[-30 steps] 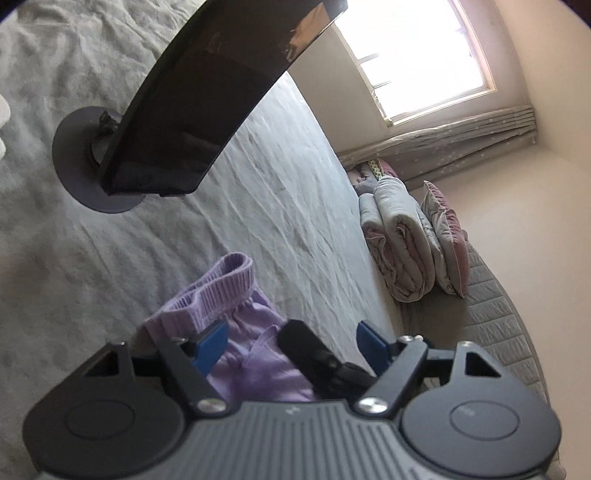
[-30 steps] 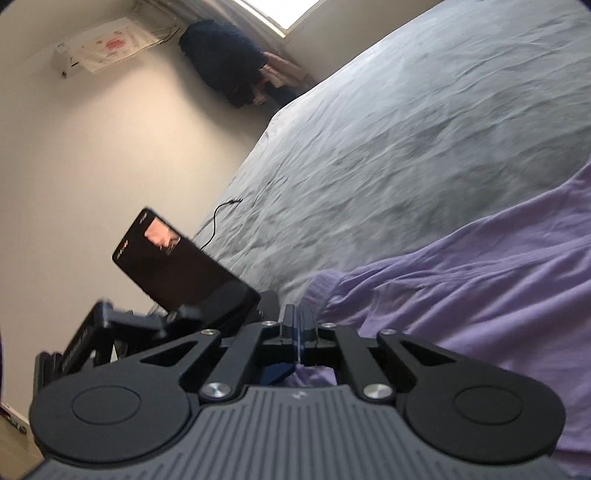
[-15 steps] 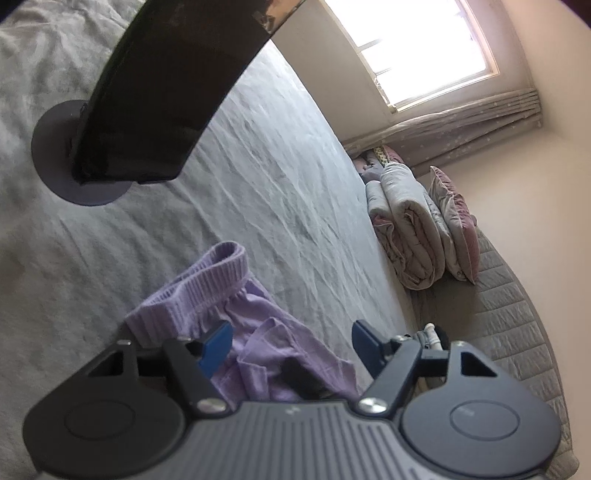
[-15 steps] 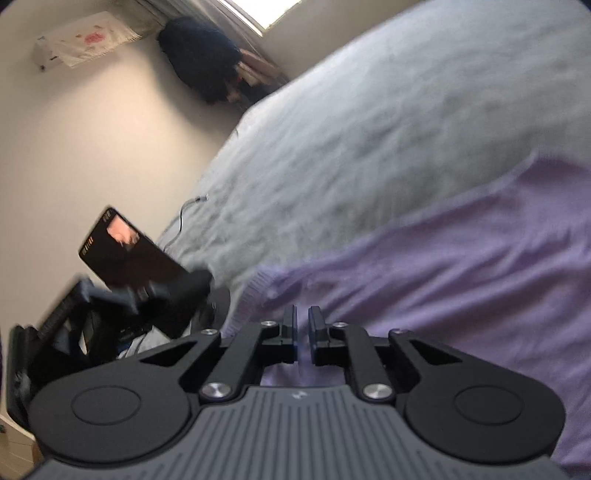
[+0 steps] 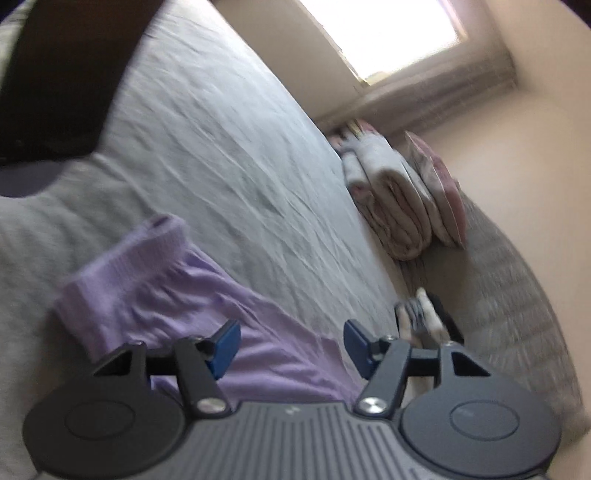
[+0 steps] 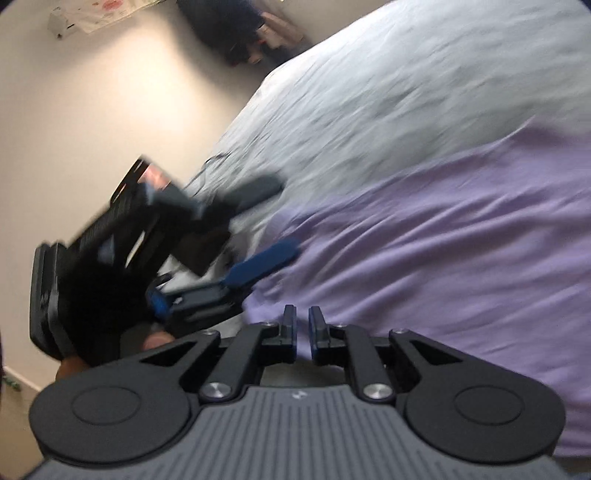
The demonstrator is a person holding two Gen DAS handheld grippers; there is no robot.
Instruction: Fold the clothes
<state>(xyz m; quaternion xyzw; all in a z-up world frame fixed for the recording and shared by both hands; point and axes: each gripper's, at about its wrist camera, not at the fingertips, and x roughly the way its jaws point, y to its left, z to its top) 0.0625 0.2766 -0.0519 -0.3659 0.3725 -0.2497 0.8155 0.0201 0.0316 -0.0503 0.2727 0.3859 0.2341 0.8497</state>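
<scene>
A lilac garment (image 6: 461,236) lay spread on a bed covered by a wrinkled grey sheet (image 6: 388,92). In the right wrist view the cloth filled the right half of the picture, softly creased, its near left edge reaching down to the right tongs (image 6: 302,332). Those tongs were slightly parted, a narrow gap showing between the two black fingers, and nothing was held in the gap; the cloth's edge lay just beyond their tips. To the left, blurred by motion, the left tongs (image 6: 258,229) showed from the side with a blue pad (image 6: 264,264) resting at the garment's left edge and the other finger well apart from it. In the left wrist view, one ribbed cuff (image 5: 122,273) of the same garment lay on the sheet at near left, and the lilac fabric ran down between the two blue-padded fingers, which stood wide apart and did not pinch it. A dark curved object (image 5: 55,81) filled the far left corner. At far right a stack of folded pale and pink bedding (image 5: 399,199) sat by the bed's edge, under a bright window (image 5: 384,33). In the right wrist view a dark bundle (image 6: 236,33) rested against the cream wall at the far end.
</scene>
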